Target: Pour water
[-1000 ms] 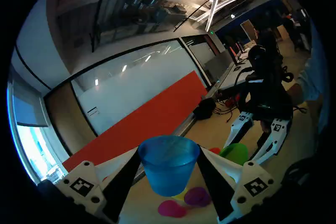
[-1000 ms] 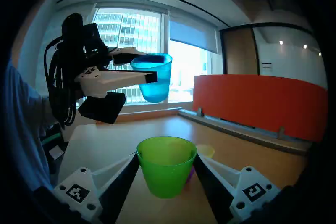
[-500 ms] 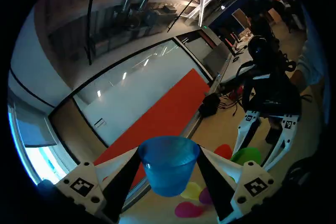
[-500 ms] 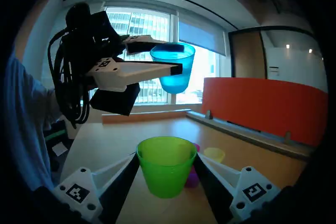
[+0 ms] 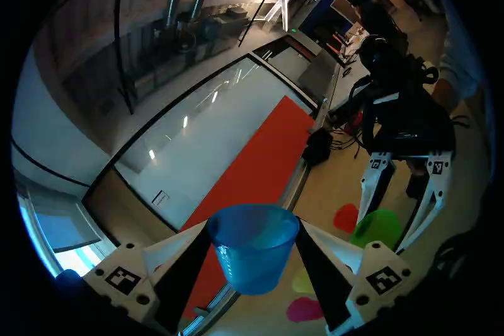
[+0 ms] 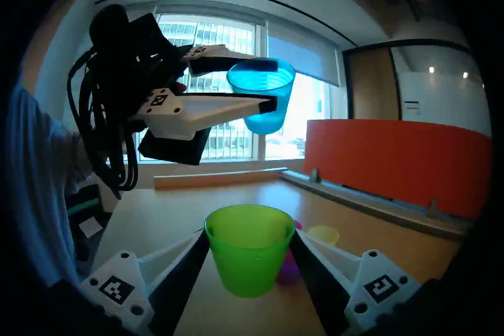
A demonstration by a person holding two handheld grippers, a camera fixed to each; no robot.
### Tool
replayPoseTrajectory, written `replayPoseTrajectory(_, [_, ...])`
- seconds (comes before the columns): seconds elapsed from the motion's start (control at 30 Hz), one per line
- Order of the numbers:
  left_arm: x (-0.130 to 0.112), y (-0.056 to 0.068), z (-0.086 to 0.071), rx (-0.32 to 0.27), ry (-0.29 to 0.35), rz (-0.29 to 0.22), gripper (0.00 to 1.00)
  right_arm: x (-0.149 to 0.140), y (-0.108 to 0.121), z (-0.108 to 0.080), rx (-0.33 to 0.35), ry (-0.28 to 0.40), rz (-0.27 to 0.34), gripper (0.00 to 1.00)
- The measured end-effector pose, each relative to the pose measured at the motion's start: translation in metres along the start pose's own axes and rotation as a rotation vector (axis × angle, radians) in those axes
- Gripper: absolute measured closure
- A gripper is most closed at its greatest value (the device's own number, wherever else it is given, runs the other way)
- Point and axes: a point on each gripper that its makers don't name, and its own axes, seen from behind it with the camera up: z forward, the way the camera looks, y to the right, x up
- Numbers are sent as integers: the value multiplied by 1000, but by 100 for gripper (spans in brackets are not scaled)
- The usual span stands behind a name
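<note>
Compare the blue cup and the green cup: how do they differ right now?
The blue cup is in the left gripper; the green cup is in the right gripper. The blue cup hangs higher than the green cup. The blue cup looks tipped; the green cup looks upright. Both are tapered plastic cups, each clamped by its gripper.

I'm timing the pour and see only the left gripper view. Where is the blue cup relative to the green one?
Observer: In the right gripper view the blue cup hangs above the green cup, its mouth tipped toward the camera.
Operator: Any water falling?
Observer: I see no stream between them.
Operator: Is the green cup level?
Observer: Upright, with the right hand-held gripper pressing both its sides.
</note>
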Motion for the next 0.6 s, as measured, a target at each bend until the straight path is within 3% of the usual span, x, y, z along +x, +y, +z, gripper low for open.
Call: replayPoseTrajectory(0.6, [6, 2, 8, 12, -17, 185, 11, 2, 5, 4, 3, 8, 1, 9])
